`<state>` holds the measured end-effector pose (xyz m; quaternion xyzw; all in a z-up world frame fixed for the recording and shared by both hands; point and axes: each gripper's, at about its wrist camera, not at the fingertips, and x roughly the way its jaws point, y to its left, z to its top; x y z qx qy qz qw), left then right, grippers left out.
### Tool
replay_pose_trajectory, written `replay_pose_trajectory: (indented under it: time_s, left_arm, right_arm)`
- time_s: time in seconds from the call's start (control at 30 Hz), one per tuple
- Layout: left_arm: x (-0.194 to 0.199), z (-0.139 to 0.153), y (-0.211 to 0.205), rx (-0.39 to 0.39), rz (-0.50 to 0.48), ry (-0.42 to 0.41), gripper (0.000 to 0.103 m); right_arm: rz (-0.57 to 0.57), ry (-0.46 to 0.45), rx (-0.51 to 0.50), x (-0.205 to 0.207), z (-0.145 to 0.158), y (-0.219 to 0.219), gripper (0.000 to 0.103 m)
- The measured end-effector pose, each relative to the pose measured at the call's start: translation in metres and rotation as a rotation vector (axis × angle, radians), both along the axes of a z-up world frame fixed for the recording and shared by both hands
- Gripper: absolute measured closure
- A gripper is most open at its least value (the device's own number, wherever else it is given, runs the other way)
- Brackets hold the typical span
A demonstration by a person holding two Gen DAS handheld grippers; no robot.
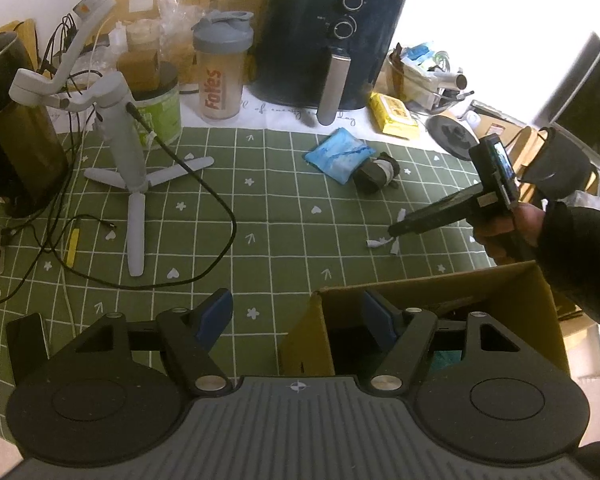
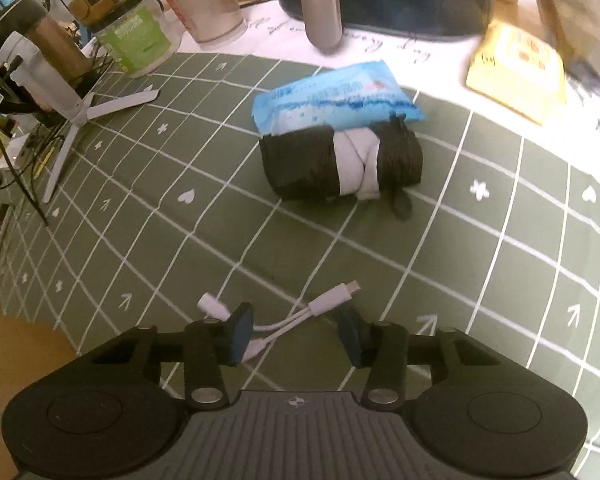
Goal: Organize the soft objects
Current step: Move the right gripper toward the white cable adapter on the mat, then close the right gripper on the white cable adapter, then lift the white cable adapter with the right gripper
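A white multi-head cable (image 2: pixel 324 304) lies on the green grid cloth between the blue pads of my right gripper (image 2: pixel 296 334), which is open; the pads do not press it. Further off sit a blue tissue pack (image 2: pixel 336 96) and a black roll with a white band (image 2: pixel 300 160), touching each other. In the left wrist view the right gripper (image 1: pixel 392 232), held by a hand, tips down onto the cable (image 1: pixel 380 242). My left gripper (image 1: pixel 298 318) is open and straddles the left wall of a cardboard box (image 1: pixel 428 292), one finger inside. The tissue pack (image 1: pixel 336 158) and roll (image 1: pixel 376 172) lie mid-table.
A white gimbal tripod (image 1: pixel 128 168) with a looping black cable (image 1: pixel 220 208) stands at the left. An air fryer (image 1: pixel 328 40), a shaker bottle (image 1: pixel 220 76), a green jar (image 1: pixel 160 108) and a yellow pack (image 1: pixel 396 116) line the back. A dark phone (image 1: pixel 28 340) lies near left.
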<state>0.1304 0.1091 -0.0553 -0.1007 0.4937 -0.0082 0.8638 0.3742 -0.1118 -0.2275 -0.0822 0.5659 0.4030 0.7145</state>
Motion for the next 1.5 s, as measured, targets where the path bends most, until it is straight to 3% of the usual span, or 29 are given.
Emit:
replay_pose_trajectory:
  time_s: [0.17, 0.23, 0.33, 0.43, 0.57, 0.77, 1.07, 1.33, 1.5]
  left_arm:
    - [0.001, 0.0, -0.002, 0.002, -0.008, 0.002, 0.033]
    - [0.003, -0.001, -0.002, 0.003, -0.011, 0.004, 0.033]
    - [0.004, -0.001, -0.002, 0.001, -0.016, 0.002, 0.033]
    - [0.006, 0.0, -0.003, 0.0, -0.023, -0.002, 0.033]
    - [0.008, 0.002, -0.003, -0.001, -0.033, -0.012, 0.033]
    - [0.012, 0.003, -0.003, 0.001, -0.042, -0.023, 0.033]
    - [0.021, 0.006, -0.003, 0.006, -0.067, -0.031, 0.033]
    - [0.033, 0.013, -0.006, 0.024, -0.12, -0.065, 0.033]
    - [0.048, 0.017, -0.01, 0.038, -0.174, -0.092, 0.033]
  right_arm:
    - [0.066, -0.129, -0.059, -0.01, 0.0, 0.015, 0.056]
    - [0.116, -0.196, -0.094, -0.017, 0.001, 0.021, 0.067]
    - [0.173, -0.205, -0.104, -0.021, 0.003, 0.023, 0.087]
    - [0.218, -0.214, -0.129, -0.023, 0.004, 0.021, 0.096]
    - [0.207, -0.196, -0.152, -0.019, 0.003, 0.01, 0.096]
    - [0.135, -0.1, -0.14, -0.015, 0.002, -0.006, 0.091]
    - [0.128, -0.119, -0.207, -0.03, 0.002, -0.002, 0.089]
    - [0.1, -0.09, -0.224, -0.029, 0.001, -0.005, 0.098]
    - [0.036, -0.097, -0.175, -0.032, 0.012, -0.019, 0.1]
